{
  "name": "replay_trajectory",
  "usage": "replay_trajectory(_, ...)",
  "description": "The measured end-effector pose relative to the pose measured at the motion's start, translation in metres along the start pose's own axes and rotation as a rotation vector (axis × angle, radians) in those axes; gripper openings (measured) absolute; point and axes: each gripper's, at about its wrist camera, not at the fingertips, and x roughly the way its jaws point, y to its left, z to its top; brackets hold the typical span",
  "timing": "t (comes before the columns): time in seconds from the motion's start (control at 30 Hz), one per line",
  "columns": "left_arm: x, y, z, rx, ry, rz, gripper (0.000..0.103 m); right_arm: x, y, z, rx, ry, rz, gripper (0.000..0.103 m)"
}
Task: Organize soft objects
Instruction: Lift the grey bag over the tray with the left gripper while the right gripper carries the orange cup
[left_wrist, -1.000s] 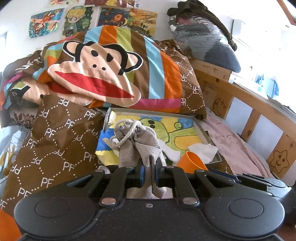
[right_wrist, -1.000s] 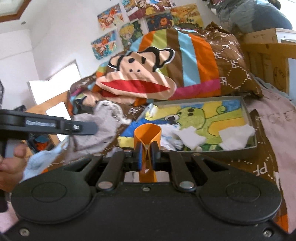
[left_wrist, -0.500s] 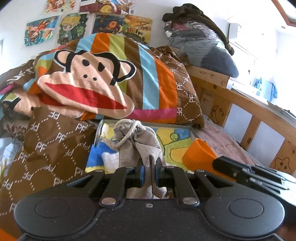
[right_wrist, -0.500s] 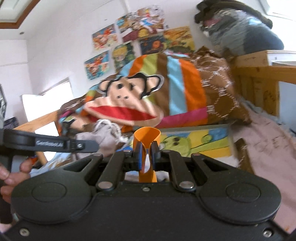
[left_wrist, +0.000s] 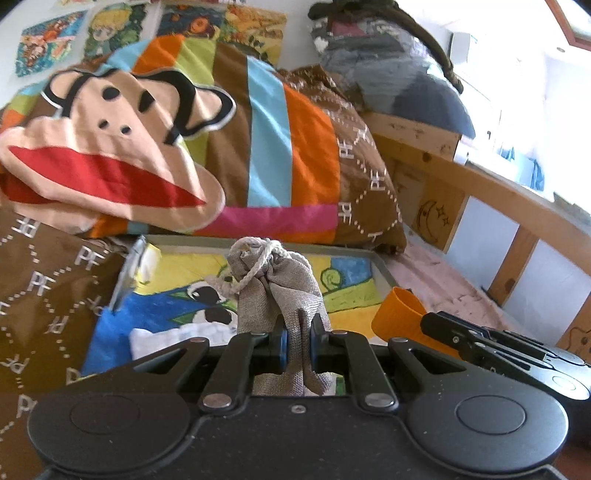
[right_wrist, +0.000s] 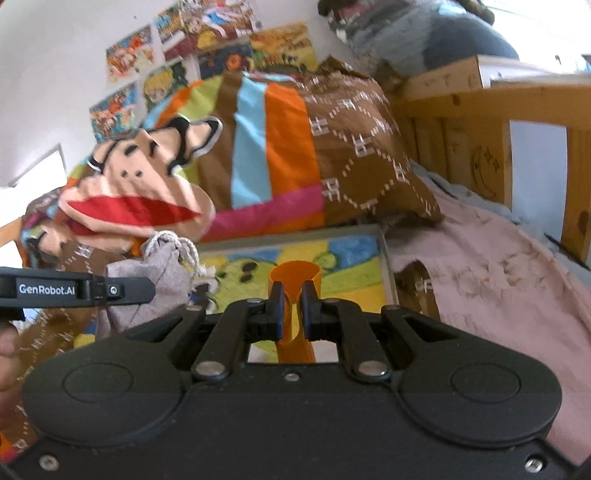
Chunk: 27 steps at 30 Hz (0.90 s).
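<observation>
On the bed: a shallow gray tray (left_wrist: 382, 271) with a bright cartoon picture inside lies in front of a striped monkey-face blanket (left_wrist: 110, 147)
Readable writing, blanket: brown cloth (left_wrist: 44, 295) with repeated white "PF" letters in a dotted diamond pattern
Readable writing, tool: "GenRobot.AI" in white on the side of the left tool, seen in the right wrist view
Wall: cartoon posters (right_wrist: 221, 44) above the blanket; any text on them is too blurred to read
Bed rail: wooden rail (left_wrist: 436, 210) on the right with a moon and stars drawn on it
Left tool (left_wrist: 295, 341): pressed together on the lower part of a gray drawstring pouch (left_wrist: 280, 291), which stands up between its fingers
Pouch place: held over the near part of the tray, its tied white cord at the top
Right tool (right_wrist: 292, 301): pinching an orange cup (right_wrist: 295, 277), the wall squeezed between its fingers, the open mouth facing away
Cup place: held over the tray's right half, beside the pouch
Pose, left tool: aimed forward and somewhat downward at the tray
Pose, right tool: aimed nearly level toward the blanket, close alongside the left tool
Person: fingertips of a hand (right_wrist: 7, 347) at the left edge of the right wrist view
Tray contents: white crumpled cloth (left_wrist: 177, 334) at the near left
Bed cover: pink sheet (right_wrist: 498, 280) to the right of the tray
</observation>
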Motion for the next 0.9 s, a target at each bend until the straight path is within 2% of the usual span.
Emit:
replay_trajectory(0.23, 0.036, 0.002, -0.011, 0.013, 0.051, -0.005, 0.012, 0.035, 0.005, -0.018, -0.039, 0.051, -0.026, 0.004)
replay_trajectory(0.43, 0.049, -0.003, -0.018, 0.012, 0.078, -0.004, 0.013, 0.05, 0.008, -0.019, -0.037, 0.073, -0.032, 0.004)
replay_trajectory(0.73, 0.047, -0.007, -0.016, 0.02, 0.096, 0.0, 0.018, 0.045, 0.005, -0.014, -0.026, 0.079, -0.041, 0.007)
replay_trajectory(0.9, 0.046, -0.007, -0.015, 0.024, 0.097, -0.002, 0.023, 0.041, 0.004, -0.012, -0.021, 0.068, -0.04, 0.012)
